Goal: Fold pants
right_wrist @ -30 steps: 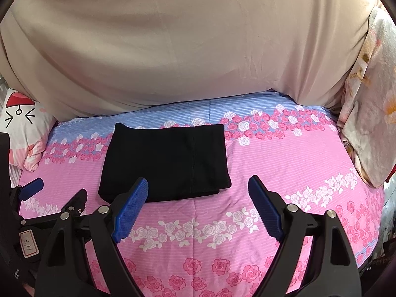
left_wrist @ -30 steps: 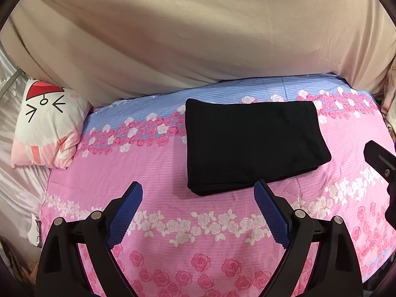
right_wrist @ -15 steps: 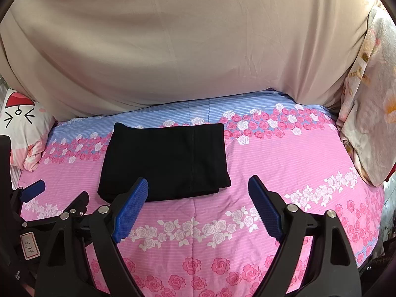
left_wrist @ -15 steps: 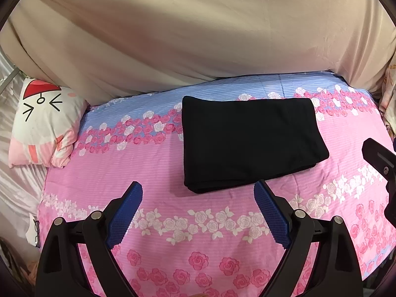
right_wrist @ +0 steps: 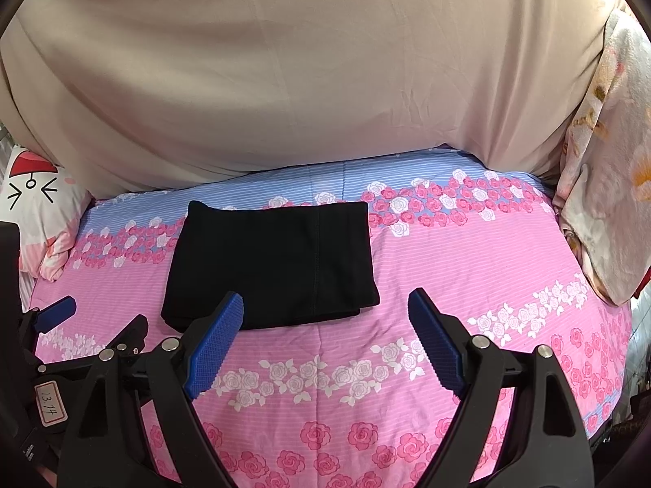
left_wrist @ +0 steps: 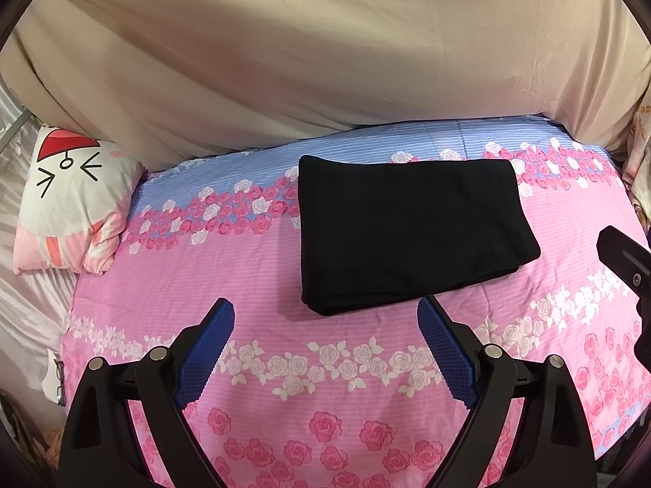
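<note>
The black pants lie folded in a compact rectangle on the flowered bed, soft, light and limp, best pinched at a layered edge, while both the left hand-held gripper and the right hand-held gripper hover spread wide and empty.

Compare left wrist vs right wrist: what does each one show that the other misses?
Left wrist only: its own open left gripper front on, and glasses at the bed's left edge. Right wrist only: the open right gripper, a floral blanket at right, and a "13.14" label on the left gripper's side. Both: folded black pants lying free on the rose sheet, the cat pillow, the beige drape.
</note>
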The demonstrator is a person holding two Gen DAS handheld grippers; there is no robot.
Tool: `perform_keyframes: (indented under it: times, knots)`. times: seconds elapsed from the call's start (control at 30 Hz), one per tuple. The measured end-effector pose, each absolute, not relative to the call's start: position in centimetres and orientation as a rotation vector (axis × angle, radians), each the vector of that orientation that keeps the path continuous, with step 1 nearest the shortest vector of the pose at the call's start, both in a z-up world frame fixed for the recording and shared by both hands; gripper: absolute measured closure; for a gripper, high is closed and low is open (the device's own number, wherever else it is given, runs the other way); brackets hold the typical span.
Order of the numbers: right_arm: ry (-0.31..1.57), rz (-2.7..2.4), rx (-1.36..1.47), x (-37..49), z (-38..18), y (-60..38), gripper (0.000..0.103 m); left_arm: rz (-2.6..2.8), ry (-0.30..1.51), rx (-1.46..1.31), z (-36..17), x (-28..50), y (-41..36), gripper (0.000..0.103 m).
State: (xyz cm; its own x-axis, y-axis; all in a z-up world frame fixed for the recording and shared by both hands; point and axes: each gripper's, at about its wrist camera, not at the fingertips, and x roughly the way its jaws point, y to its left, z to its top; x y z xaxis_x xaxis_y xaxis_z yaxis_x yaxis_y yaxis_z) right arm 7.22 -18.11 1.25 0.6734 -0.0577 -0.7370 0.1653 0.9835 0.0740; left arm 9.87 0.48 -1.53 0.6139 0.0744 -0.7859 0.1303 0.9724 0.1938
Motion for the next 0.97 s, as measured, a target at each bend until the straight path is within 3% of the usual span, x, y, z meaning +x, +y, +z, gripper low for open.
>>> perform_keyframes:
  times: [0.97]
  knots:
    - [0.830, -0.128, 0.140, 7.01, 1.12, -17.81, 0.022, -0.055, 0.887, 0.258, -1.05, 9.63, 0.46, 0.014]
